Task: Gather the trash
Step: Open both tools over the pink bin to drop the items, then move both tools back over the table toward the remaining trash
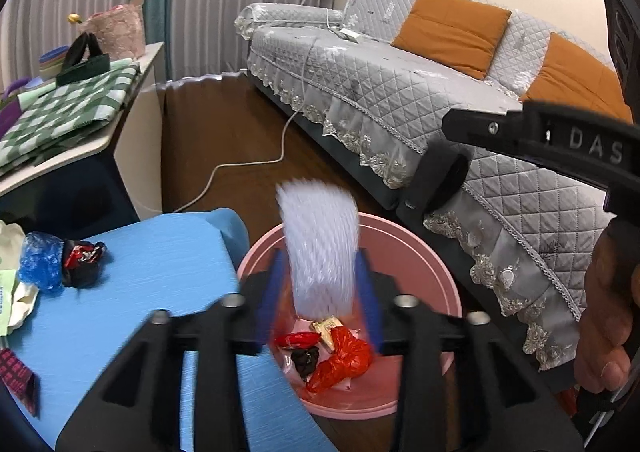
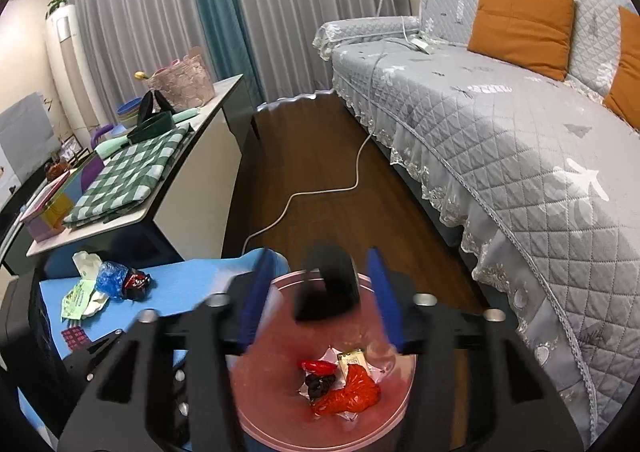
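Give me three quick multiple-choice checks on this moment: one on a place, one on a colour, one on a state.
1. Where is the red bag?
A. in the bin
B. on the sofa
C. on the blue table

2. What colour is the bin?
A. green
B. pink
C. white

3. What is the foam net doing?
A. lying on the floor
B. pinched in the right gripper
C. dropping between the left gripper's open jaws

Answers: 1 A, it lies on the bin's bottom; 2 B, its rim and walls are pink; 3 C, it is blurred, clear of both pads.
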`<state>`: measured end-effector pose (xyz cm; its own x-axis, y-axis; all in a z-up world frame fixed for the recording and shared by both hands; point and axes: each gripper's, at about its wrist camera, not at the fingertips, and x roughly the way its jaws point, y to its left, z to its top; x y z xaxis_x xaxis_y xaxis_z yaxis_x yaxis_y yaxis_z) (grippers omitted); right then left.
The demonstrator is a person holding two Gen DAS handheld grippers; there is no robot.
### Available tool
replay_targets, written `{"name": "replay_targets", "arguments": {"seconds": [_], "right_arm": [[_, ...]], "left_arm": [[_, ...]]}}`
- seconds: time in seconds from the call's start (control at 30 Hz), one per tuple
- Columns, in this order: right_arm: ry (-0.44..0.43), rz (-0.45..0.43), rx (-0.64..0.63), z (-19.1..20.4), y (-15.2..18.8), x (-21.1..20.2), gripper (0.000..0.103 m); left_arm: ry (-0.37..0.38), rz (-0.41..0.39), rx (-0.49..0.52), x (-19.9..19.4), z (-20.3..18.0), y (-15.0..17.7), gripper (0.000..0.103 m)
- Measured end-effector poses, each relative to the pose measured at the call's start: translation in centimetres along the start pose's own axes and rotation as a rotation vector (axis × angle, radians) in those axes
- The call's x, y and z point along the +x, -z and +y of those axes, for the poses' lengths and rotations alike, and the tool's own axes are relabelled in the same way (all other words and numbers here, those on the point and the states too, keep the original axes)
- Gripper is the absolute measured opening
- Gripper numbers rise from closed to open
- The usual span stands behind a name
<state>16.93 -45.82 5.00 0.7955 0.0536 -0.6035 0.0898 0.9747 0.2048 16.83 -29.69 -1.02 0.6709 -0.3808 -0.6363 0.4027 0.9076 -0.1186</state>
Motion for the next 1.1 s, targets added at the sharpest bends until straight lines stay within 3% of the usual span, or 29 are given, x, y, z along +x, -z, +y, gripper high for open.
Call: {"name": "replay_targets", "arguments": {"seconds": [0.27, 0.5, 0.73, 1.1], "right_arm": [[0.007, -0.001, -0.010, 0.6, 0.1, 0.0, 0.060], [-0.012, -0.010, -0.035, 2.3, 0.0, -0.3, 0.062], [-0.095, -0.021, -0.054, 5.8, 0.0, -1.0, 0.062], [-0.216, -0.040, -0.117, 12.6, 1.2, -2.8, 0.059]], "left_arm": [[-0.021, -0.002, -0.025, -1.5, 1.3, 0.8, 0.041], [-0.064, -0.029, -0.049, -4.8, 3.6, 1.8, 0.055], [-0.152, -0.083, -0.082, -9.9, 7.5, 3.0, 0.062], [-0.295, -0.119, -0.154, -17.9, 15.5, 5.1, 0.062]]}}
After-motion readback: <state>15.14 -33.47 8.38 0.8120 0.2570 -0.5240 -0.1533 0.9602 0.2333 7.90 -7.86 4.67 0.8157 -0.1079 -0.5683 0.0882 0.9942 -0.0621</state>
